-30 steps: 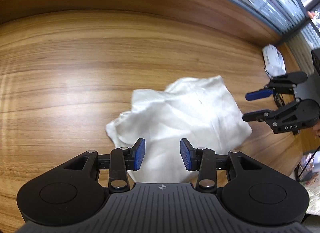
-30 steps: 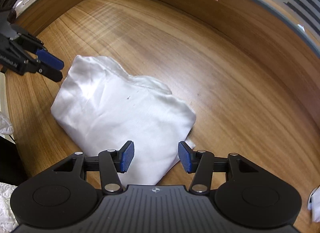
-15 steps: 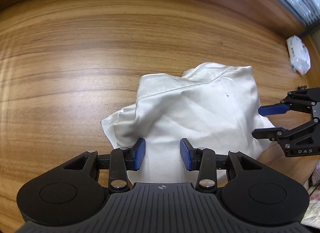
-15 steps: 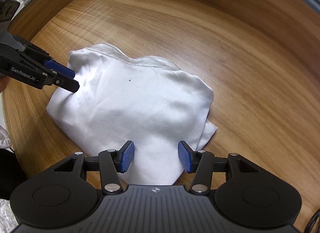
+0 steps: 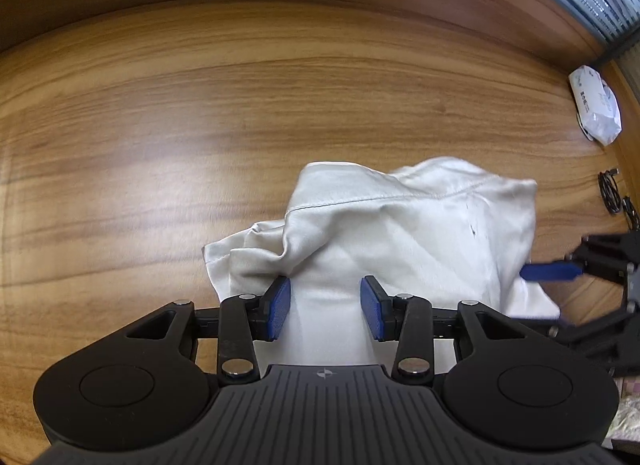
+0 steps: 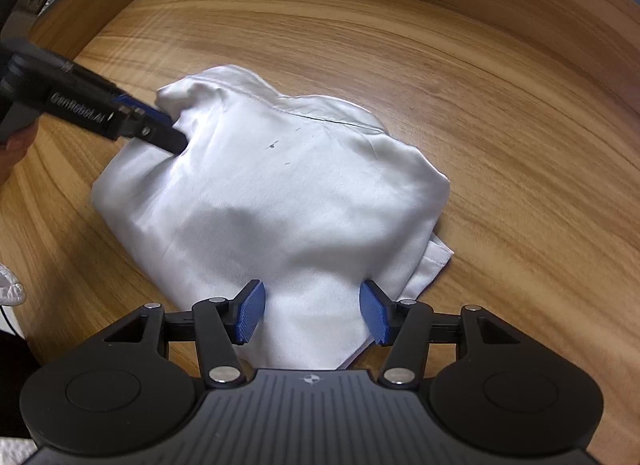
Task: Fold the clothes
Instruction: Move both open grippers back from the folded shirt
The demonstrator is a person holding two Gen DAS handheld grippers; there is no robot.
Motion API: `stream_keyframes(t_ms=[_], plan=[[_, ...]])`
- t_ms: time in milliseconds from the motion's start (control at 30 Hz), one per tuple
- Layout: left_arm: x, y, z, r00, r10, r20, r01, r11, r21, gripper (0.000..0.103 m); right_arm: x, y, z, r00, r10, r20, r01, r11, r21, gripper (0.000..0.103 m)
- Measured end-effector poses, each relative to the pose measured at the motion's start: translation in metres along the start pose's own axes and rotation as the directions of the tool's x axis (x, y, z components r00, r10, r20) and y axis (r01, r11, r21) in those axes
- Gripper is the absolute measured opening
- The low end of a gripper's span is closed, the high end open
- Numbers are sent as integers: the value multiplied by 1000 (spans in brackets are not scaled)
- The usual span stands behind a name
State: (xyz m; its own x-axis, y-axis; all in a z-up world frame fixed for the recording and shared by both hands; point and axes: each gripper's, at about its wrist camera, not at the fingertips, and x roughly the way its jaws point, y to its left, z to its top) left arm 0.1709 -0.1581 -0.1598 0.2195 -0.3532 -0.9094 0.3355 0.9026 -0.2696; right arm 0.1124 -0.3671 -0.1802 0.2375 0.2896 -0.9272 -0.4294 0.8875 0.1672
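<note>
Left wrist view: wood worktop (image 5: 200, 113) stayed bare beyond white garment (image 5: 400, 233), w/ room to move. Vs 1 s earlier, both claws sat lower, closer. Left claw (image 5: 325, 307) and right claw (image 6: 312, 311) were spreading, cloth between pads, unpinched.

bright, even indoor light. a soft pale sheen lies on the wooden counter (image 5: 224, 145). fisheye distortion curves its far edge in both views. the right claw (image 5: 560, 293) looks motion-blurred in the left view.
</note>
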Motion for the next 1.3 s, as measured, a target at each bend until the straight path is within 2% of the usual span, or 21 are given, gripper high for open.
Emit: stream_keyframes(t_ms=[333,400,567,867,1000,1167,1300], plan=[[-13,-4,-4,1000,-1,19,0,1000,24,48,-7,3,-6,998,-42,40,39,996,78,65],[-22,-6,-8,999,2,32,-3,999,32,49,-12,3,-5,997,-46,54,41,995,90,70],[-43,-18,-21,997,35,71,-39,998,52,52,-31,12,-4,993,-61,104,51,994,95,74],[-80,-40,-43,987,71,144,-81,995,62,57,-62,30,0,983,-35,180,16,994,105,86],[-92,-46,-51,977,114,179,-129,989,73,64,-73,36,1,980,-30,198,9,994,105,91],[-103,-48,-63,970,140,197,-151,988,42,74,-87,43,-3,977,-50,208,30,995,97,95],[-108,-51,-72,967,152,202,-163,986,38,83,-97,48,-8,972,-74,222,57,995,84,102]])
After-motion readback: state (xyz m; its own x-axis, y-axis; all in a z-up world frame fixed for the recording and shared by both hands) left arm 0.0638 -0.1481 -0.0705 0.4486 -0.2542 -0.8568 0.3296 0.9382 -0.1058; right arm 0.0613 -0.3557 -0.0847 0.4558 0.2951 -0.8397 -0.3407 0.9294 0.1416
